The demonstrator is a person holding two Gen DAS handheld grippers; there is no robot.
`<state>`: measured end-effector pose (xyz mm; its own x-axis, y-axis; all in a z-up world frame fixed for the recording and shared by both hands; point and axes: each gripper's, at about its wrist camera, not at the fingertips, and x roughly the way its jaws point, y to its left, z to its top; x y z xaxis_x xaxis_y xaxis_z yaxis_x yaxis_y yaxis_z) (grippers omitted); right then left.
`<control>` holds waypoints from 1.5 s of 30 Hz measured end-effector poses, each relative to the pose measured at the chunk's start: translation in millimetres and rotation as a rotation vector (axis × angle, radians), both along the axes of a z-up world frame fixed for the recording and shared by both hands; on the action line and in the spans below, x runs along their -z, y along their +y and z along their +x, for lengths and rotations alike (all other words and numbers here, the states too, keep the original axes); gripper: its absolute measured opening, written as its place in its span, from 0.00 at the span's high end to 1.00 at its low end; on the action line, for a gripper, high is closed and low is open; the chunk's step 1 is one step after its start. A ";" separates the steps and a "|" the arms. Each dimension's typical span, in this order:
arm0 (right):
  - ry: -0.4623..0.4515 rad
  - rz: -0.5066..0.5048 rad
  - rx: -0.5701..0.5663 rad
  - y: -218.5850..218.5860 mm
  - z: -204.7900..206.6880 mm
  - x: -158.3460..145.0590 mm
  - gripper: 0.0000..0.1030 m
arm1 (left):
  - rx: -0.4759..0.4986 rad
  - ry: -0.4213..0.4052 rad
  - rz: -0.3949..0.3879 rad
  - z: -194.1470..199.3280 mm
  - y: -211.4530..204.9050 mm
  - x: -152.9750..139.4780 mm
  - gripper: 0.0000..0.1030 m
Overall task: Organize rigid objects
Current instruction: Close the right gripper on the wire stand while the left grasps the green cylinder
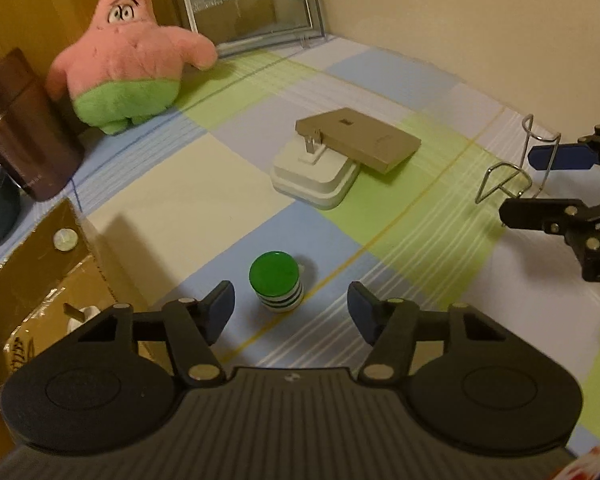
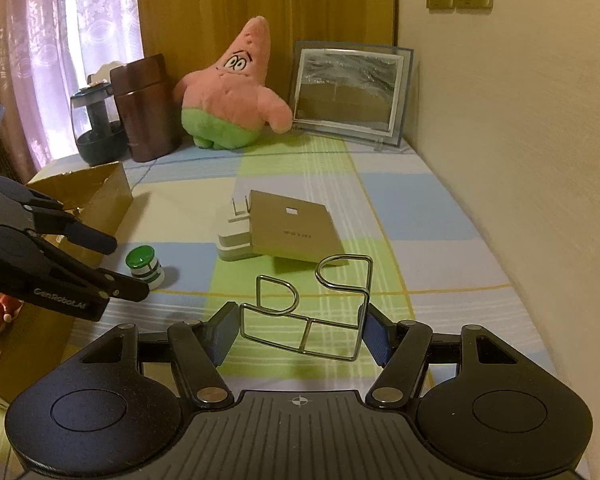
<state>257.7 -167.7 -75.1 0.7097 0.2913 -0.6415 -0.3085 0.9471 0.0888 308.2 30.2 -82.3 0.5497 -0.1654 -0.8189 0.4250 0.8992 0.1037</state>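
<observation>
A small white jar with green stripes and a green lid stands on the checked cloth, between and just ahead of the open jaws of my left gripper; it also shows in the right wrist view. A bent wire rack sits between the jaws of my right gripper, the pads touching its sides; it also shows in the left wrist view. A white plug adapter lies mid-table with a tan flat box leaning on it.
An open cardboard box stands at the left edge. At the back are a pink star plush, a brown canister, a dark lamp and a picture frame. A wall runs along the right.
</observation>
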 end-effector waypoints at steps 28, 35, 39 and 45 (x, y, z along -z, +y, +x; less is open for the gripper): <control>0.019 -0.006 -0.003 6.5 5.2 5.4 0.40 | -0.106 0.056 -0.051 12.8 -0.3 12.3 0.76; 0.027 0.001 -0.005 7.2 -1.1 5.4 0.40 | -0.128 0.044 -0.093 -11.8 -5.8 2.3 0.76; 0.025 0.003 -0.009 7.9 -9.7 2.0 0.40 | -0.148 0.033 -0.119 -27.0 -7.1 -7.5 0.76; 0.027 0.017 -0.004 7.5 -32.3 -6.1 0.40 | -0.174 -0.010 -0.127 -61.1 -8.9 -27.5 0.76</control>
<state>225.4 -160.2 -69.0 0.6913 0.3049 -0.6551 -0.3095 0.9442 0.1129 247.1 21.3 -54.8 0.5866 -0.1687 -0.7921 0.2621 0.9650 -0.0115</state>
